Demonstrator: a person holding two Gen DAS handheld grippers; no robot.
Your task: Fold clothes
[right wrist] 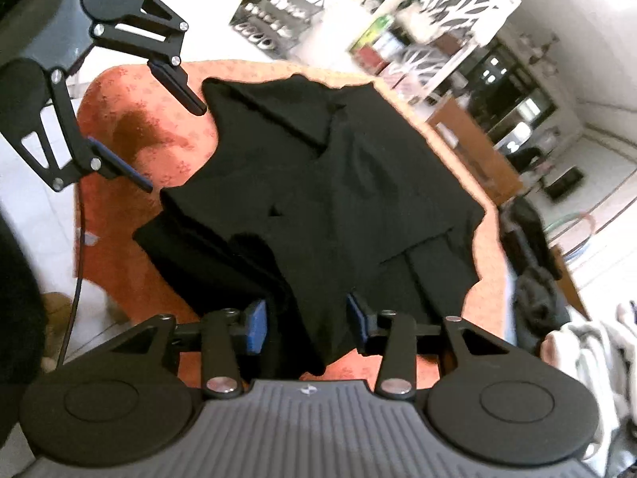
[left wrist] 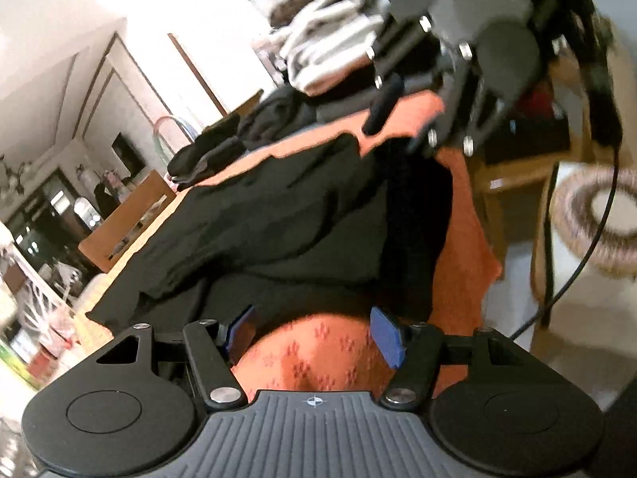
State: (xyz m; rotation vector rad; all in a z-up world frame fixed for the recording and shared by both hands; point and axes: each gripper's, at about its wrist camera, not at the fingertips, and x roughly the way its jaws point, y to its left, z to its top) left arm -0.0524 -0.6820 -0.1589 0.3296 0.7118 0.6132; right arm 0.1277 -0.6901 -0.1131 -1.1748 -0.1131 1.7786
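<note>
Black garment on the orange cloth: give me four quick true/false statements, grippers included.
1. The black garment lies on an orange patterned cloth. True.
2. The left gripper is clamped on the garment. False: its jaws stand open, beside the garment's edge.
3. Garment fabric sits between the right gripper's open jaws. True.
4. The table is otherwise bare. False: a white and dark clothes pile sits at the far end.
</note>
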